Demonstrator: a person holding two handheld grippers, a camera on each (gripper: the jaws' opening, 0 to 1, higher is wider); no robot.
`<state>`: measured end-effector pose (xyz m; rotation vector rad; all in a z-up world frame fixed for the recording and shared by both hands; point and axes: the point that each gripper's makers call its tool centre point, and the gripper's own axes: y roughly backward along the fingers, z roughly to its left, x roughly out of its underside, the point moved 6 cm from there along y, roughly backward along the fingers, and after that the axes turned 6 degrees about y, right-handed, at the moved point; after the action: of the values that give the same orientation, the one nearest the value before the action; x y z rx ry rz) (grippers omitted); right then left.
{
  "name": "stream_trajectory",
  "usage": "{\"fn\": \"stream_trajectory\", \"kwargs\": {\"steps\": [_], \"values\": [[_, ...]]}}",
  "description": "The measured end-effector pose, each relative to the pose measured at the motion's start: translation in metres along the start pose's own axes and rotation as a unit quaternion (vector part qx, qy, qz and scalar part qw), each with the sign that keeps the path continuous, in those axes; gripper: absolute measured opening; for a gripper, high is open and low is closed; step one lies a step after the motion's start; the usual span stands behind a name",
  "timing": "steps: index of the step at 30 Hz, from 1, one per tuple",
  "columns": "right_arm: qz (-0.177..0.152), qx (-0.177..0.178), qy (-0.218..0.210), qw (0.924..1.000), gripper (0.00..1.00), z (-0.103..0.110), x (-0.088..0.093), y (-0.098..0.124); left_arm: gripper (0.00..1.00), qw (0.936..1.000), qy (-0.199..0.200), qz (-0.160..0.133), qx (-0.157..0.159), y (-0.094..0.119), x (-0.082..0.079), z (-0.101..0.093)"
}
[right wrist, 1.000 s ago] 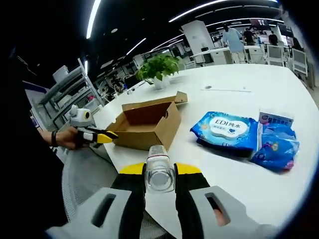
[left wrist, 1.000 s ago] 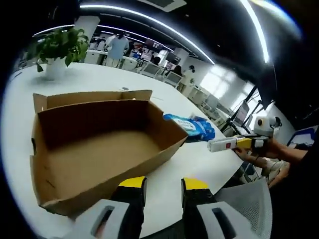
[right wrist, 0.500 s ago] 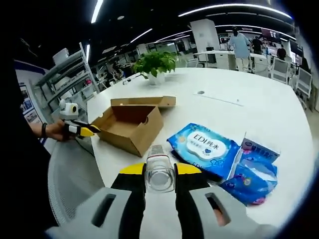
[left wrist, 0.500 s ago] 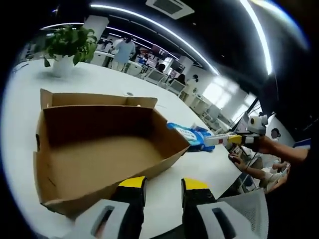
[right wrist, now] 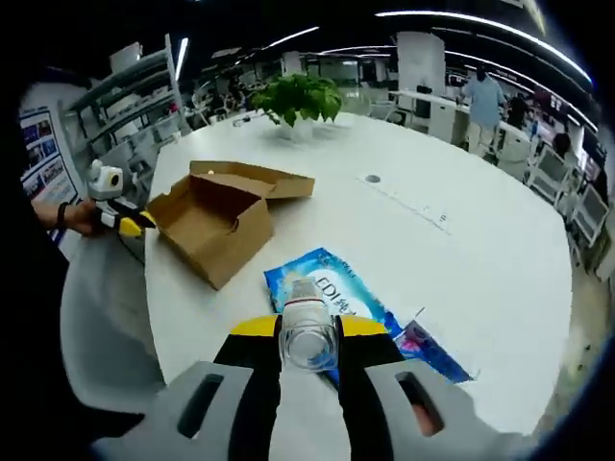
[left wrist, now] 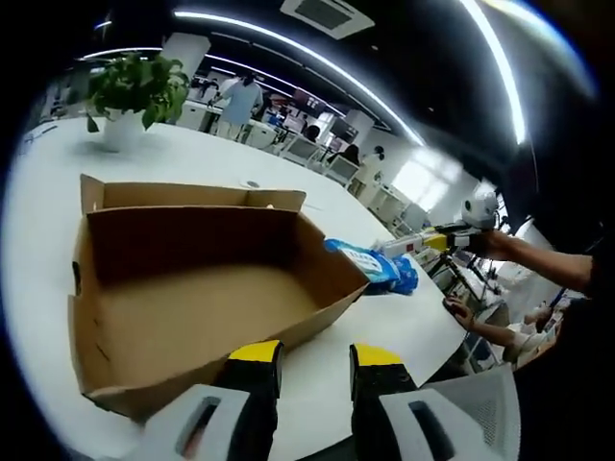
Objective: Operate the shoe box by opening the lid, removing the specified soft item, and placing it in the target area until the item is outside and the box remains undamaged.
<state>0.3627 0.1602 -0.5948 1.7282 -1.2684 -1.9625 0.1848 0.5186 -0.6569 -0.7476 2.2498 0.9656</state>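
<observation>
— Two grippers, nearest first: our left gripper (left wrist: 315,370) hangs at six o'clock of its view with its yellow-tipped jaws a little apart and nothing between them. What sits ahead?

— Just beyond those jaws we see the open brown cardboard shoe box (left wrist: 192,288), lid folded back at its far side, its floor bare. It looks sound: no tear or crush that we can see.

— And our right gripper (right wrist: 307,336)?

— Its jaws are closed on a small clear plastic bottle (right wrist: 307,331), cap end facing the camera. A second ago that hand looked across the white round table (right wrist: 461,250) from low down; now it has risen and tipped downward, so the blue soft wipes pack (right wrist: 332,293) has slid from two o'clock to just past the bottle at twelve.

— So where does that leave us?

— The soft pack lies on the table, well apart from the box, beside a second blue packet (right wrist: 428,351). We judge lid and removal done; the bottle seems next to be set down there.

— Farther off?

— A potted green plant (right wrist: 293,101) at twelve o'clock, then desks and people.
</observation>
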Motion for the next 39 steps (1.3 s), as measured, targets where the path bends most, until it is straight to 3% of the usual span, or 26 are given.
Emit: {"fn": "stream_trajectory", "kwargs": {"steps": [6,16,24,39], "values": [[0.055,-0.001,0.088,0.9946,0.19,-0.021,-0.009,-0.013,0.28,1.0000,0.004,-0.005,-0.006,0.001,-0.001,0.002],[0.123,-0.018,0.199,0.9720,0.19,-0.040,-0.019,-0.040,0.28,0.9997,-0.018,0.014,-0.003,-0.003,0.003,0.003],[0.148,-0.021,0.207,0.9668,0.19,-0.052,-0.018,-0.057,0.28,0.9998,-0.014,0.013,-0.006,-0.002,0.003,0.007],[0.160,-0.020,0.189,0.9686,0.19,-0.074,-0.017,-0.070,0.28,0.9995,-0.017,0.022,-0.014,-0.004,0.006,0.010]]}}
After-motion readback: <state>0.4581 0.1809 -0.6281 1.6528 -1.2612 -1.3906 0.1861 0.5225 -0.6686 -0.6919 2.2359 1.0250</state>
